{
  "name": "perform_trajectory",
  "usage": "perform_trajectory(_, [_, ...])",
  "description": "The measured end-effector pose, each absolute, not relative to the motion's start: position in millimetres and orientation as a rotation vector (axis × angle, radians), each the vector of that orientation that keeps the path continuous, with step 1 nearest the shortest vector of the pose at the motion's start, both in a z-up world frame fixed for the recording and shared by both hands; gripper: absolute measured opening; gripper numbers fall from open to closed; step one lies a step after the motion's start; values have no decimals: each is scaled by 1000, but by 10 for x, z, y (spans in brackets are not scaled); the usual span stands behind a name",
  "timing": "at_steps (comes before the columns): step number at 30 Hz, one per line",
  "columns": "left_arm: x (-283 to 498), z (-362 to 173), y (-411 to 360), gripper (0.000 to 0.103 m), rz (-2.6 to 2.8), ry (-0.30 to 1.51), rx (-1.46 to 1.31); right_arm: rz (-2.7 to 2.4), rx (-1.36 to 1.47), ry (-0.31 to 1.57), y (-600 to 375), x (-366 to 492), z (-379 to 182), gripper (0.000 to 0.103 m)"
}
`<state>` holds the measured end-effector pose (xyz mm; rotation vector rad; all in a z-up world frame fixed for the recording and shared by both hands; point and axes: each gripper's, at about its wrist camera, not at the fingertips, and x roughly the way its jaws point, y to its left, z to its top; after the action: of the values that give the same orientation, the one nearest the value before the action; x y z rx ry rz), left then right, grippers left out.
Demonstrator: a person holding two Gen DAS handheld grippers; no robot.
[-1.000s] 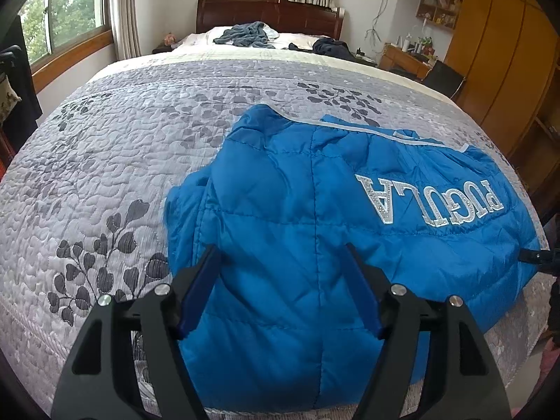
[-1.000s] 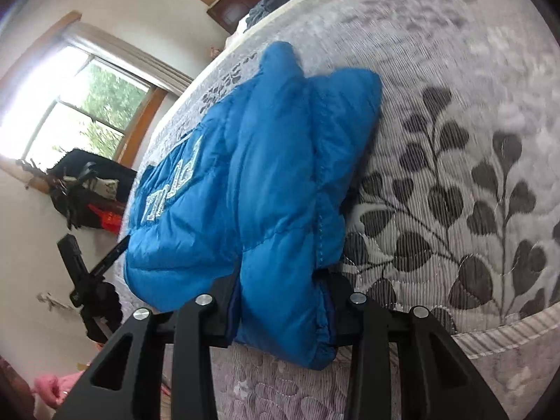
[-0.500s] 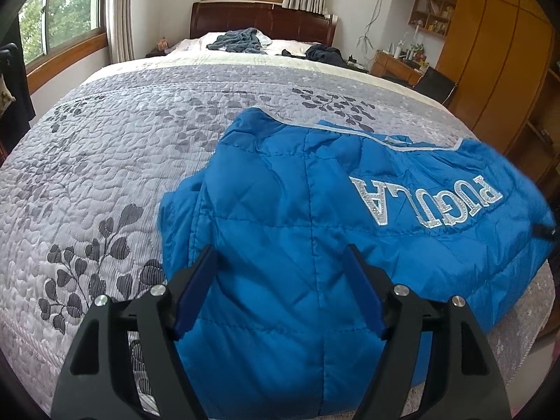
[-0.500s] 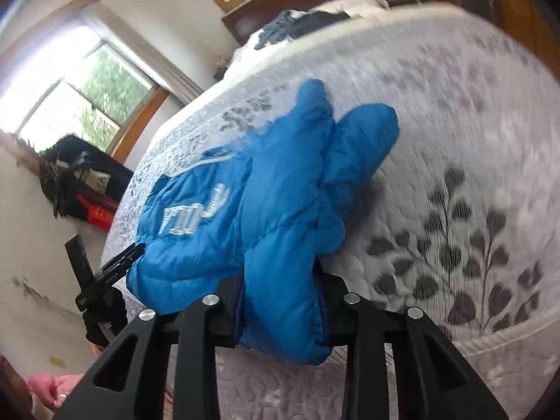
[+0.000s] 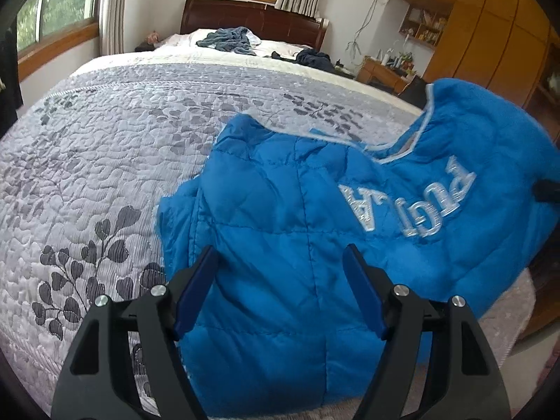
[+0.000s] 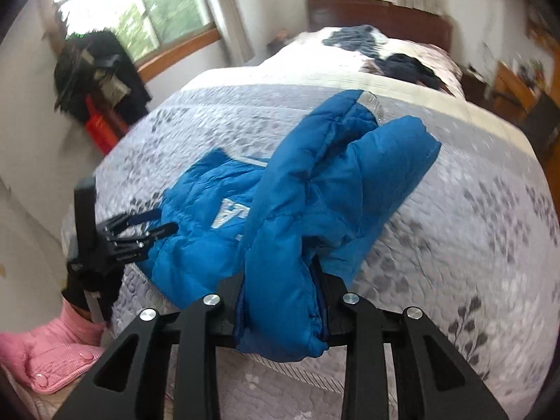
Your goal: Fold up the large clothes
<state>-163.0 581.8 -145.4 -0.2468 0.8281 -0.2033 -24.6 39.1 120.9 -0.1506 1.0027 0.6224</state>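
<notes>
Jacket [image 6: 280,245] — within right gripper [image 6: 280,301]

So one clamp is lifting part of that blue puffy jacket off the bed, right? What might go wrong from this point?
Two risks, judging by what shows.

1. The right gripper is shut on a thick bunch of the blue quilted puffer jacket. Slick, bulky fabric may slip out mid-fold.

2. The left gripper is open, its fingers not pinning the jacket. The rest may drag across the grey leaf-patterned quilted bedspread, leaving a crooked fold.
</notes>
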Motion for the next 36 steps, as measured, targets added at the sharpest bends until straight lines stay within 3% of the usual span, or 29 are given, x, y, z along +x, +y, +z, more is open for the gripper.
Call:
perform_trajectory(14, [-1585, -1240, 6315, 72, -257, 777, -452, 824, -538, 1105, 1866, -391, 708, 31])
perform_trajectory(23, [-1420, -1318, 6350, 72, -310, 810, -503, 887, -543, 1156, 2059, -401, 345, 37])
perform_trajectory(28, [-1202, -1381, 6279, 72, -338, 868, -510, 941, -465, 1167, 1988, -380, 365, 56])
perform_trajectory(33, [-1026, -1368, 6240, 72, -359, 882, -513, 978, -385, 1118, 1757, -441, 723, 60])
perform_trajectory(36, [-946, -1352, 6189, 72, -383, 887, -511, 1039, -246, 1081, 1424, -416, 1044, 68])
